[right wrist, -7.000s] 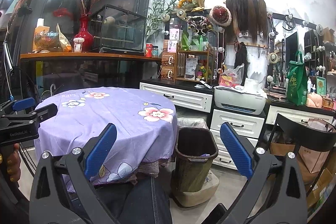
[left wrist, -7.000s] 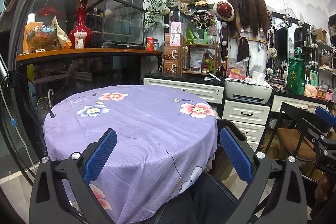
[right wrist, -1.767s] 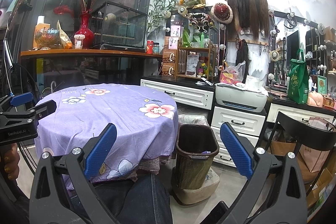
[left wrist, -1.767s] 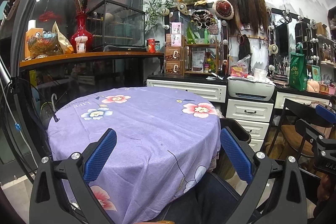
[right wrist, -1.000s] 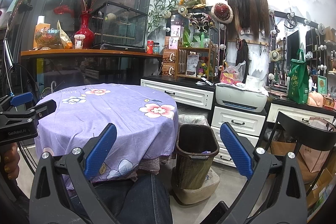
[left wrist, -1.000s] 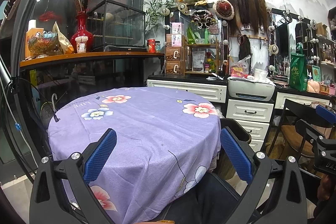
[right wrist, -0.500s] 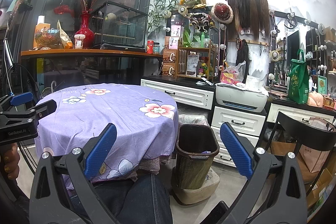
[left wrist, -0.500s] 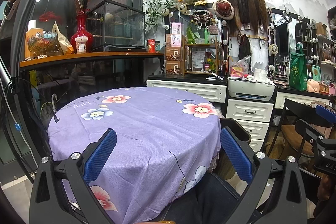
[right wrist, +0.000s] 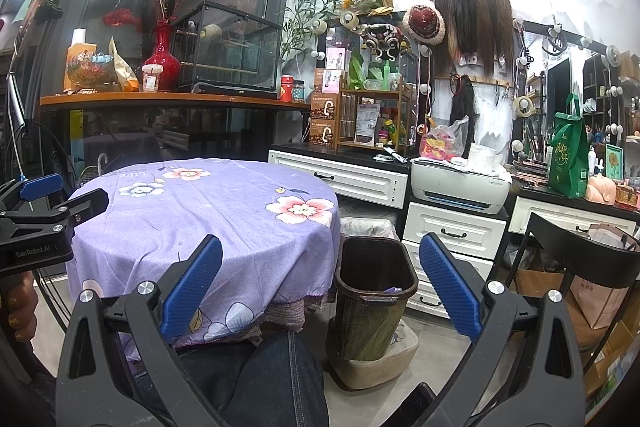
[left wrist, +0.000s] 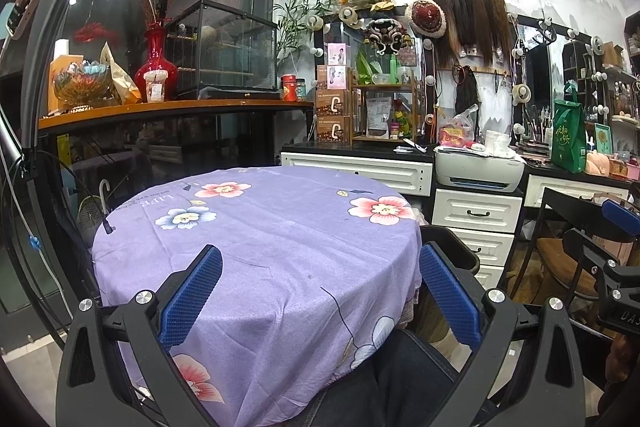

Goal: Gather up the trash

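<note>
Nothing has shifted in the last half second: both grippers hang where they were, and against seven seconds back the left one sits only a touch differently over the table. Left gripper point(left wrist: 320, 287) is spread wide with nothing between its blue pads point(left wrist: 191, 295), held above the near edge of the table point(left wrist: 260, 239). Right gripper point(right wrist: 320, 283) is just as wide and empty, held off the table's right side, with the bin point(right wrist: 370, 301) showing between its fingers.

That bin stands on the floor just right of the table, on a pale base. Inside it a scrap of purple point(right wrist: 390, 289) lies near the rim; the rest of the inside is too dark to read. From the left view the bin point(left wrist: 452, 247) is mostly hidden behind the cloth and the right finger.

No trash is visible on the purple flowered cloth. Beyond the table, a printer point(right wrist: 460, 185) sits on white drawers point(right wrist: 452, 229). A denim knee point(right wrist: 276, 379) cuts off the table's underside.
</note>
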Demonstrator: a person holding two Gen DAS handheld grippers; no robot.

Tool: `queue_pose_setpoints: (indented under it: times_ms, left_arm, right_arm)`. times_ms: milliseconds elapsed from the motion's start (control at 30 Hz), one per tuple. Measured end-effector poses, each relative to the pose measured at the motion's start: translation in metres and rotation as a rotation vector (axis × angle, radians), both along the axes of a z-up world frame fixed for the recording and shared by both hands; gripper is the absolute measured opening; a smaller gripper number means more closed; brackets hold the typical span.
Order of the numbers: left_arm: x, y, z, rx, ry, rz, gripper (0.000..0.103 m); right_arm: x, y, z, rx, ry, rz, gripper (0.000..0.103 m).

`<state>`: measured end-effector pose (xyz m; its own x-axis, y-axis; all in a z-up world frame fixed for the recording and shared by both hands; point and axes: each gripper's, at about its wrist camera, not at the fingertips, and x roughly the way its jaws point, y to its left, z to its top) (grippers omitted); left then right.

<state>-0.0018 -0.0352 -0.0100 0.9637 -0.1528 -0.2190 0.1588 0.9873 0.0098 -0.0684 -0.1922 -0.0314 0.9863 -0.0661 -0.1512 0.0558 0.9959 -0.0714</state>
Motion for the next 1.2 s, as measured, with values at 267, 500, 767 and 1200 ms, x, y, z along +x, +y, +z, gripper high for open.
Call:
queue_pose_setpoints:
  times_ms: [267, 500, 767, 1200]
  left_arm:
    - [-0.001, 0.0024, -0.0005, 0.004, -0.005, -0.011, 0.098]
    - [0.0008, 0.0049, -0.0008, -0.009, 0.001, -0.006, 0.098]
    - [0.001, 0.0056, -0.002, -0.004, -0.002, -0.007, 0.098]
    - [0.0007, 0.0049, -0.0018, -0.004, -0.002, -0.006, 0.098]
  right_arm:
    - [0.0001, 0.0, 0.0001, -0.001, -0.001, 0.0, 0.097]
    - [0.0001, -0.0005, 0.0006, -0.001, 0.0, 0.001, 0.097]
    - [0.0002, -0.0013, 0.0001, -0.001, 0.0, 0.002, 0.097]
    - [0.0002, -0.0008, -0.0005, -0.002, 0.0, 0.002, 0.097]
